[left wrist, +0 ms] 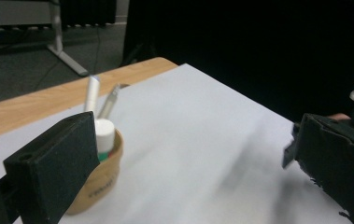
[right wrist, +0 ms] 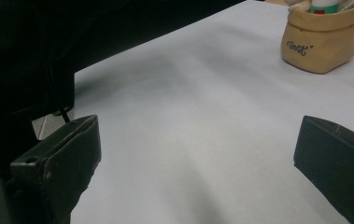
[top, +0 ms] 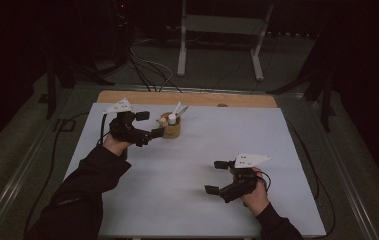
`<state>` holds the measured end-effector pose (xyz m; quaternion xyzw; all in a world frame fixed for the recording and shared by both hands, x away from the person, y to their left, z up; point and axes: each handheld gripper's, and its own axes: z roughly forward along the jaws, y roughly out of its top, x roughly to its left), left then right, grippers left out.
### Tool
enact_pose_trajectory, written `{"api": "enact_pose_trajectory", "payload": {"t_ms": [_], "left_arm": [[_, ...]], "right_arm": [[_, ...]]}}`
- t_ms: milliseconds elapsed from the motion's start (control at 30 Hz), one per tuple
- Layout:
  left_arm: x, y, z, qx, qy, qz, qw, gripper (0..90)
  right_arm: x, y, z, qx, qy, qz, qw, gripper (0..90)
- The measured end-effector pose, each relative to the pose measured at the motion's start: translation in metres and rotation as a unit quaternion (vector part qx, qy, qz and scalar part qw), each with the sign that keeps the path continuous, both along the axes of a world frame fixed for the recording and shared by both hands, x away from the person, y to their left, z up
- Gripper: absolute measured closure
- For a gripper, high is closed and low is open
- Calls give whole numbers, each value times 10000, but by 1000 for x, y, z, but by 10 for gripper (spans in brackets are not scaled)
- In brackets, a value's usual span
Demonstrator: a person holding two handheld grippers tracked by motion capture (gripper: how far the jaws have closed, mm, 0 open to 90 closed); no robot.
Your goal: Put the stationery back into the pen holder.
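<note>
- Black tongs sit in each of the person's hands, over a white sheet [top: 197, 165] that covers a wooden table [top: 187, 97].
- On the left side, the left gripper [top: 151, 125] is held near the far end of the sheet. Its jaws are spread wide apart and hold nothing.
- Just past those jaws, on their far side, stands a small tan pouch [top: 171, 129]. One jaw tip looks to be right at the pouch's side, but I cannot tell if it touches.
- In the left gripper view, the pouch [left wrist: 101, 177] peeks out from behind the left jaw. A white tube with a green band [left wrist: 103, 137] and two thin sticks [left wrist: 91, 93] poke up out of it.
- On the right side, the right gripper [top: 216, 177] is held low over the sheet, closer to the person. Its jaws are also wide apart and hold nothing.
- From the right gripper view, the pouch [right wrist: 322, 39] is far ahead of the jaws, up beyond the right jaw. It has dark writing on its side.
</note>
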<state>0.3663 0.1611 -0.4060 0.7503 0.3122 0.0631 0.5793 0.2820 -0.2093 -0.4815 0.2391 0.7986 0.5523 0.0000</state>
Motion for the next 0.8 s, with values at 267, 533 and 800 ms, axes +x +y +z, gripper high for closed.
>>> {"api": "enact_pose_trajectory", "payload": {"t_ms": [267, 533, 800], "left_arm": [[-26, 3, -16, -19, 1, -245, 9997, 4], [-51, 2, -38, 40, -17, -482, 9988, 4], [-75, 7, -59, 137, -70, -532, 9985, 5]], "right_arm": [[-1, -6, -1, 17, 32, -69, 10000, 8], [-4, -10, -4, -58, 40, -130, 9999, 8], [-5, -13, -6, -115, 23, -128, 9998, 8]]}}
